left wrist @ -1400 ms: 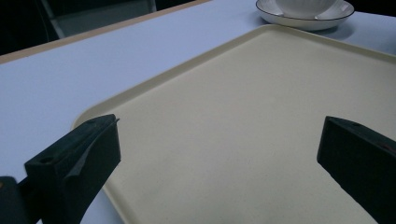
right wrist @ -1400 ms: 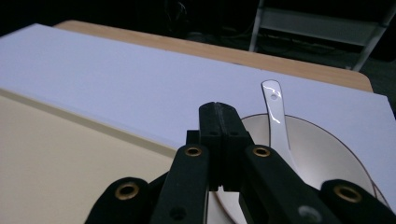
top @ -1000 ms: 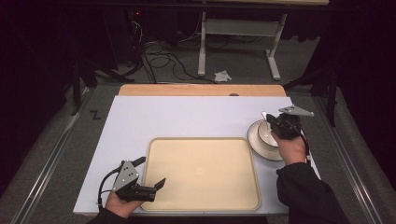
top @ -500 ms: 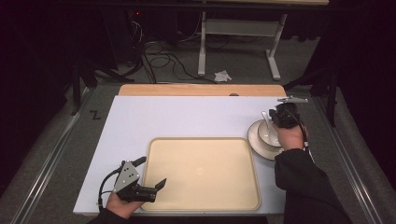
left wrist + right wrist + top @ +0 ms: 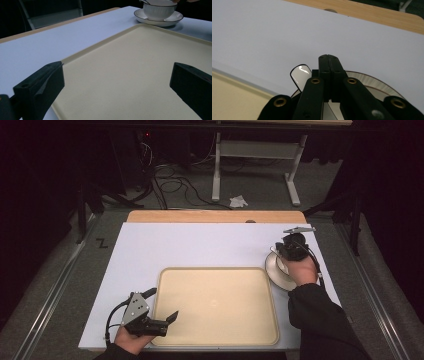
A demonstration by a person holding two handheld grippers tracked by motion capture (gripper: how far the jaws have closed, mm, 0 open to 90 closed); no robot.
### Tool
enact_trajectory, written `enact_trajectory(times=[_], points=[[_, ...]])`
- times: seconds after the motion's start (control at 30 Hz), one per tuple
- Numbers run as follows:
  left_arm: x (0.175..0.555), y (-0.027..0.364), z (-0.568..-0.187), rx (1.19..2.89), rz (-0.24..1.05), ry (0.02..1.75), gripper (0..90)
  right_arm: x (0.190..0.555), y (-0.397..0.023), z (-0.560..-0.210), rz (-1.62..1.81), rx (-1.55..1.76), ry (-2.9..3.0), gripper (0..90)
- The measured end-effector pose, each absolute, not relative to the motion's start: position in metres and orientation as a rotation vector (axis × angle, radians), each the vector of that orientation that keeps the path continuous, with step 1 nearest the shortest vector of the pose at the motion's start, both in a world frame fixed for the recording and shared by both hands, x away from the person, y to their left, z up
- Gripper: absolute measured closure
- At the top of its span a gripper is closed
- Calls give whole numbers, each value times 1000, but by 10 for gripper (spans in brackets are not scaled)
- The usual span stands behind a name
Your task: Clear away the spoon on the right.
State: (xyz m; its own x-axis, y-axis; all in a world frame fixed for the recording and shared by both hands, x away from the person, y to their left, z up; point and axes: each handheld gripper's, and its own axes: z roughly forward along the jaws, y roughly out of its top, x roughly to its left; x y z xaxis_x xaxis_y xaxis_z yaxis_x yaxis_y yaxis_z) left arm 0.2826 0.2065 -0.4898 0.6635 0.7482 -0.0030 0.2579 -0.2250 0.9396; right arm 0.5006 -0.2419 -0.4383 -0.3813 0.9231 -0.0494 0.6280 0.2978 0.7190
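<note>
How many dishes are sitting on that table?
3: a saucer right of the beige tray, a ribbed cup on it, and a white spoon in the cup. More may be hidden under the right gripper.

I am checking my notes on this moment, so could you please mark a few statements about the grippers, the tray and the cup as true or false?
1. The left gripper has its jaws open. True.
2. The cup stands on the tray. False: it stands on a saucer beside the tray.
3. The right gripper has its jaws shut. True.
4. The tray holds a spoon. False: nothing lies on it.
5. The right gripper is over the saucer. True.
</note>
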Motion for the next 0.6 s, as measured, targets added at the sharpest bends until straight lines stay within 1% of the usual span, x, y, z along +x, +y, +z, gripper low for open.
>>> enact_trajectory(times=[0.3,0.6], points=[[283,207,-490,1780,559,811,2,474,-232,-439,908,1330,2171,900],[281,206,-489,1761,565,795,2,451,-235,-440,939,1299,2193,900]])
